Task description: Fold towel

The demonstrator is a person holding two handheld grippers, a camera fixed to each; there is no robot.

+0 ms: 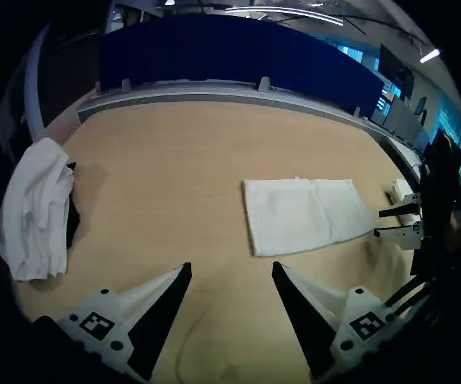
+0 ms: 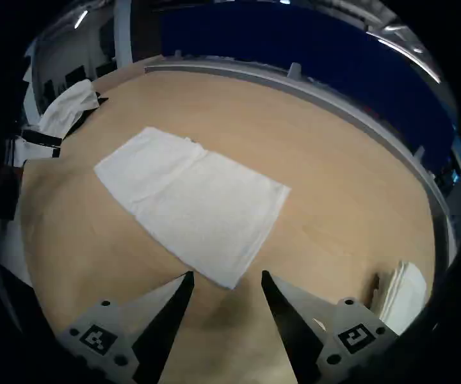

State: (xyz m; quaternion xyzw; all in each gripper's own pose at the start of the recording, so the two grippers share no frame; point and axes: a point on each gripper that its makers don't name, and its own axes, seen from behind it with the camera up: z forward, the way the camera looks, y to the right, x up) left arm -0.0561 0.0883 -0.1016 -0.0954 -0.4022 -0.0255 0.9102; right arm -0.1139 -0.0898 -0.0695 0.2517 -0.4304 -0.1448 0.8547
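- Left gripper (image 1: 230, 265): we record its fingers spread wide, holding nothing and touching nothing, above the bare wooden table (image 1: 166, 160).
- Right gripper (image 2: 227, 273): its fingers are likewise spread and grip nothing. The near corner of the towel (image 2: 192, 201) lies in the gap between the fingertips, and neither finger presses on it.
- Towel, left gripper view (image 1: 304, 214): white, flat on the table, with a fold line running across it. It lies ahead and to the right of the left gripper's fingers, well apart from them.
- Left gripper view, far right: we see the right gripper (image 1: 379, 223) from the side, its fingers parted, just beside the towel's right edge.
- Right gripper view: the towel stretches away to the left from the fingers, and a stack of folded white cloths (image 2: 403, 291) sits at the right table edge.
- Heap of white cloth (image 1: 35, 211): loose at the table's left end, also seen far off in the right gripper view (image 2: 70, 105).
- Blue partition (image 1: 230, 51): along the table's far edge.
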